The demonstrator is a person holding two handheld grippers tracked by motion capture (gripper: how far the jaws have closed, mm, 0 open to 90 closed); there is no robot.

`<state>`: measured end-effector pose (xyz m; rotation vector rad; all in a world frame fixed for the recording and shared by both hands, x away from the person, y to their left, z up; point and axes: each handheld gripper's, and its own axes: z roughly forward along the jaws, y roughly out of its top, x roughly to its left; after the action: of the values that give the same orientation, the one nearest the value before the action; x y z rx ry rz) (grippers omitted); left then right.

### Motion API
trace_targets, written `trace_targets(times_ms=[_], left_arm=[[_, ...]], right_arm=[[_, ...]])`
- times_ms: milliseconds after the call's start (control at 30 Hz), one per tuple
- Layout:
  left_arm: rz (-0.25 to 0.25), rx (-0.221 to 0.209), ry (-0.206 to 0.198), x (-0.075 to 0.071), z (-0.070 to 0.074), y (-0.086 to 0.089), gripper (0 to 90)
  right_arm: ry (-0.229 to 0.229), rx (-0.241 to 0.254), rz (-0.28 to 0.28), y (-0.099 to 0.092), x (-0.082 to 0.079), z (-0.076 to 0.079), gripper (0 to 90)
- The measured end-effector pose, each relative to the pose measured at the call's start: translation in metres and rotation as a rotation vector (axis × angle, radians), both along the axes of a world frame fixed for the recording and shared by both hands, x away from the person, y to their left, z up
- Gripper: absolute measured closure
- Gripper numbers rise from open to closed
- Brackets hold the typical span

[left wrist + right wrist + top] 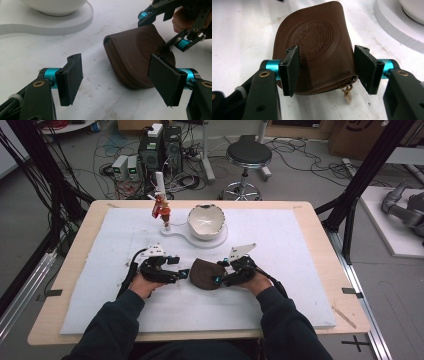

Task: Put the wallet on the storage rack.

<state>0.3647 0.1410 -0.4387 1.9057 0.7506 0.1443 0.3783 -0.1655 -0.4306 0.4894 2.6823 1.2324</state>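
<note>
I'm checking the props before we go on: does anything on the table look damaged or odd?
Yes: the white bowl on the white stand has a jagged, uneven rim, like a cracked eggshell; damage or design, I cannot tell. The brown pouch looks intact.

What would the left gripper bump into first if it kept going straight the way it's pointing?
Probably the brown leather pouch. The left gripper is open, and the pouch's zipped edge lies just ahead, toward its right jaw. Depth is hard to judge, so it might only graze it.
</note>
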Motion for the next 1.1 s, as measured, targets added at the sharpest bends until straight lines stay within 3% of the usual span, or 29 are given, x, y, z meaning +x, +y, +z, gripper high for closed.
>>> trace_targets(times_ms=[167, 367, 433, 500, 667, 767, 833, 900, 933, 1000, 1033, 1067, 1100], left_arm=[[-0.042, 0.040, 0.009, -0.001, -0.003, -0.008, 27.7], [-0.075, 0.040, 0.034, 0.000, -0.007, -0.011, 29.5], [-0.102, 0.033, 0.036, -0.001, -0.007, -0.012, 34.6], [-0.135, 0.041, 0.017, -0.002, -0.006, -0.012, 46.8], [-0.157, 0.065, -0.014, -0.004, -0.005, -0.013, 56.3], [-0.167, 0.072, -0.047, -0.006, -0.004, -0.013, 57.7], [-0.174, 0.080, -0.069, -0.007, -0.004, -0.014, 60.5], [-0.180, 0.081, -0.088, -0.008, -0.003, -0.014, 60.8], [-0.185, 0.082, -0.098, -0.008, -0.003, -0.014, 61.4], [-0.184, 0.087, -0.100, -0.008, -0.003, -0.014, 62.1], [-0.175, 0.083, -0.092, -0.008, -0.003, -0.014, 62.0], [-0.168, 0.076, -0.083, -0.007, -0.003, -0.013, 61.3], [-0.160, 0.071, -0.079, -0.006, -0.003, -0.013, 60.2]], right_arm=[[-0.089, -0.022, 0.053, 0.002, -0.010, 0.006, 47.1], [-0.130, -0.017, 0.079, 0.000, -0.012, 0.010, 51.7], [-0.136, -0.011, 0.082, -0.001, -0.013, 0.010, 52.7], [-0.141, -0.006, 0.087, -0.001, -0.013, 0.011, 53.2], [-0.137, 0.007, 0.087, -0.002, -0.013, 0.011, 54.6], [-0.078, 0.042, 0.076, -0.005, -0.008, 0.009, 52.7], [-0.008, 0.063, 0.056, -0.006, -0.002, 0.004, 47.1], [0.069, 0.107, 0.024, -0.006, 0.006, -0.001, 33.6], [0.125, 0.134, 0.024, -0.006, 0.010, -0.005, 32.6], [0.230, 0.176, 0.044, -0.006, 0.017, -0.012, 32.5], [0.258, 0.187, 0.051, -0.007, 0.019, -0.014, 37.6], [0.275, 0.194, 0.070, -0.008, 0.020, -0.014, 49.4], [0.287, 0.193, 0.075, -0.009, 0.020, -0.012, 50.6]])
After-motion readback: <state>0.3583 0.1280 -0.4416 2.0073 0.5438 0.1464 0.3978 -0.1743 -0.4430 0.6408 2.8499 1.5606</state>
